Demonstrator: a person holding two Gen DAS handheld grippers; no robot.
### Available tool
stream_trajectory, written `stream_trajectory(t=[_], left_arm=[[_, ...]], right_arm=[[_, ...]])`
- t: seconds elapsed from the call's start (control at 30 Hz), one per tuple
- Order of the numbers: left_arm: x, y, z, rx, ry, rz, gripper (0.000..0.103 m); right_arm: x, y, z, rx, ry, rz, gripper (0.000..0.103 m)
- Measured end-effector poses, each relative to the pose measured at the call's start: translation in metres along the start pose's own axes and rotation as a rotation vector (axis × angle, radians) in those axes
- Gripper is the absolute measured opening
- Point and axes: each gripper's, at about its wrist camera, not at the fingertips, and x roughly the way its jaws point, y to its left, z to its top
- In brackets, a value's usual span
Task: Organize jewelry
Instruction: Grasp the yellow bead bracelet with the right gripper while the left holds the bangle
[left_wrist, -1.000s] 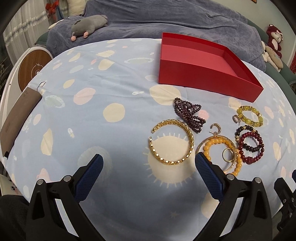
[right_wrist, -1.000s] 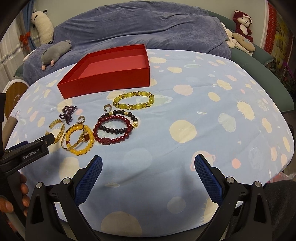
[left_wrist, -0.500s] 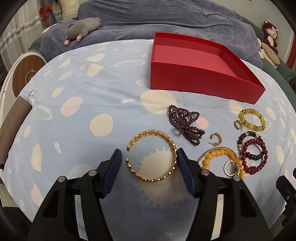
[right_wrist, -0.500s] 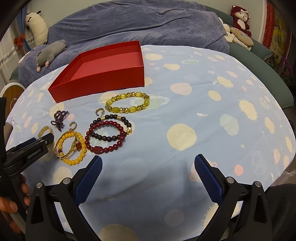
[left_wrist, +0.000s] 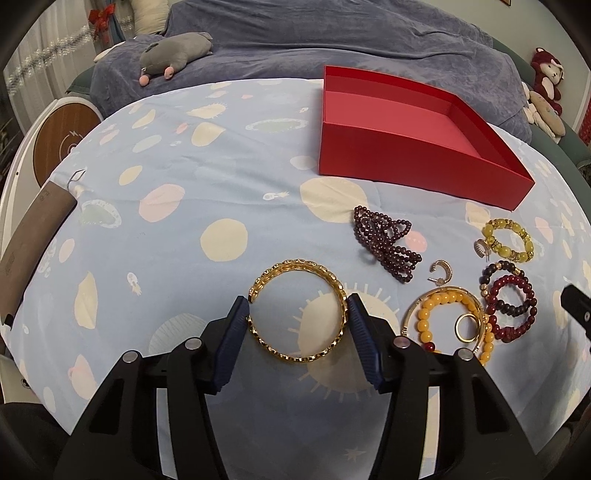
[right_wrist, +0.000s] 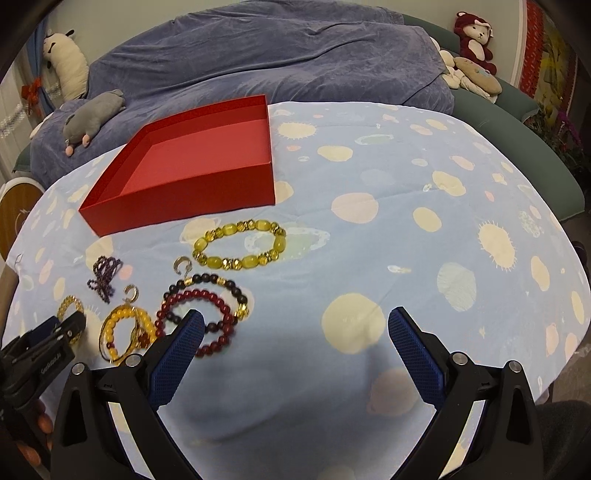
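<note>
My left gripper (left_wrist: 295, 310) is shut on the gold chain bangle (left_wrist: 299, 263), one blue pad against each side, on the spotted blue cloth. To the right of it lie a purple bead bracelet (left_wrist: 386, 240), an orange bead bracelet (left_wrist: 443, 299) with a gold ring (left_wrist: 466, 326) inside it, two dark red bead bracelets (left_wrist: 509, 299), a yellow-green bracelet (left_wrist: 509, 240) and two small hoop earrings (left_wrist: 441, 271). The empty red box (left_wrist: 406, 155) stands behind them. My right gripper (right_wrist: 295, 325) is open above the cloth. Its left finger overlaps the dark red bracelets (right_wrist: 207, 295).
The cloth (right_wrist: 406, 221) covers a round table whose edge curves away on all sides. A blue-covered sofa (right_wrist: 258, 55) with a grey plush toy (right_wrist: 92, 118) stands behind. A brown flat object (left_wrist: 33, 229) lies at the table's left edge.
My left gripper went from wide open to shut around the gold bangle. The right gripper slid left and nearer to the dark red bracelets.
</note>
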Motion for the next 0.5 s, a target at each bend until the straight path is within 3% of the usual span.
stream_trajectory(t=[0.23,0.5], left_arm=[[0.004,-0.001,0.008,0.007,0.001,0.014,0.052],[0.012,-0.002,0.016,-0.007,0.012,0.007,0.052]], right_arm=[[0.038,0.003,0.034,0.01,0.033,0.008,0.084],[0.068,0.009,0.038,-0.011,0.078,0.021,0.052]])
